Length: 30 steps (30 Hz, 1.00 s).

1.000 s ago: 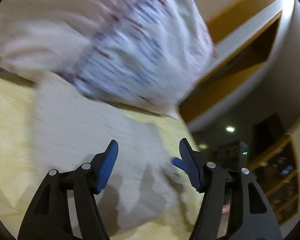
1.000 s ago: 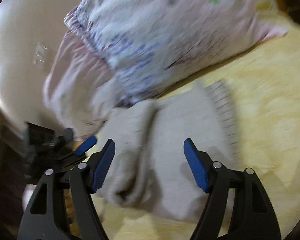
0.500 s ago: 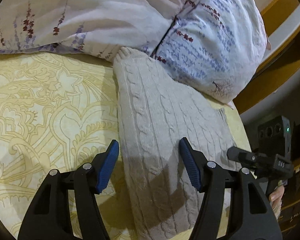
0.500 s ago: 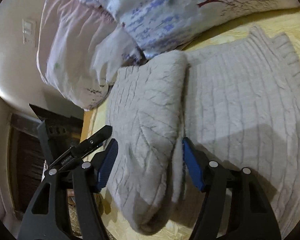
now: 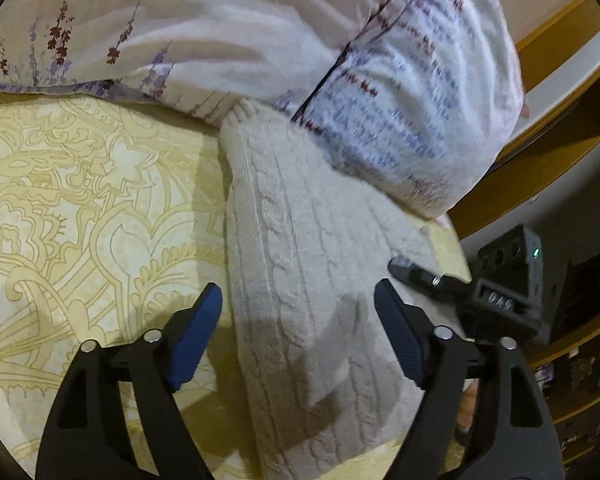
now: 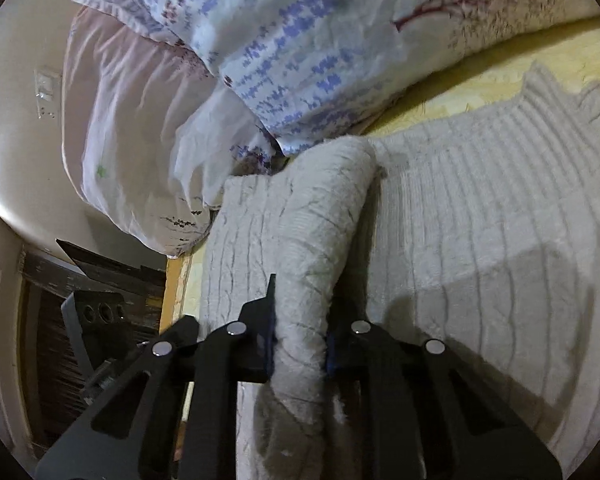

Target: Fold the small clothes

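A cream cable-knit sweater (image 5: 300, 264) lies on the yellow patterned bedspread (image 5: 80, 200), its far end against the pillows. My left gripper (image 5: 298, 324) is open, its blue pads to either side of the sweater's near part, just above it. My right gripper (image 6: 298, 354) is shut on a folded-over ridge of the sweater (image 6: 312, 240); the rest of the knit (image 6: 480, 220) spreads flat to the right. The right gripper also shows in the left wrist view (image 5: 460, 284) at the sweater's right edge.
Floral pillows (image 5: 340, 60) lie along the far side of the bed, touching the sweater; they also show in the right wrist view (image 6: 300, 40). The bed's edge (image 6: 176, 280) drops off to the left there, and wooden shelving (image 5: 580, 380) stands beyond the bed.
My right gripper has shut on the sweater's raised fold, which stood between its open pads half a second ago. My left gripper stays open and has moved in slightly over the sweater.
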Available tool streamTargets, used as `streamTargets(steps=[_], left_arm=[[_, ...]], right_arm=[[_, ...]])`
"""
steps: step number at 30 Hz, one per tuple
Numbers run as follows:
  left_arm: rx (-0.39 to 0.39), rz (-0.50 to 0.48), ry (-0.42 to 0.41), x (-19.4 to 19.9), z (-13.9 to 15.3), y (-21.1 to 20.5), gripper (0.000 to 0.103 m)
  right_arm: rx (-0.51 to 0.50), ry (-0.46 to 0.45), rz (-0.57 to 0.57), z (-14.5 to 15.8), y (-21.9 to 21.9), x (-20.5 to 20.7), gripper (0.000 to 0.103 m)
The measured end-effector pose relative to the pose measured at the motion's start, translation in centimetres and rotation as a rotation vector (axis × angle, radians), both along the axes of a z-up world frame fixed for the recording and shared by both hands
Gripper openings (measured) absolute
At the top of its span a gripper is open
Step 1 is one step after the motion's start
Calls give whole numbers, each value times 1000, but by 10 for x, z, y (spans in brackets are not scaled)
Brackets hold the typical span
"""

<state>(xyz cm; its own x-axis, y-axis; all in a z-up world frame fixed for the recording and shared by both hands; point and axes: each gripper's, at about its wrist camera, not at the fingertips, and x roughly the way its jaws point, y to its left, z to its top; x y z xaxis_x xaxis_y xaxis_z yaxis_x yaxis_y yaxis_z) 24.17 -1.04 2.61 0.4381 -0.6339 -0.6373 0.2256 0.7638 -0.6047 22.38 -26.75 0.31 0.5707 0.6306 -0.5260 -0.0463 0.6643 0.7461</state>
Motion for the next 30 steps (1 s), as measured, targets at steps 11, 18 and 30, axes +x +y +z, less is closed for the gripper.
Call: streamTargets(steps=[11,18,30], left_arm=[[-9,-30,-4,-7,6,-14,82],[25,-86,19,-11,-2,-41,82],[34,-137,30,-16,-11,-63,82]], right_arm=[[-323,-117,-74,42,-22,-37,16],[-527,-81,-170,33,-55,-54,16],[-633,-136,-239,43,-64,-64,15]])
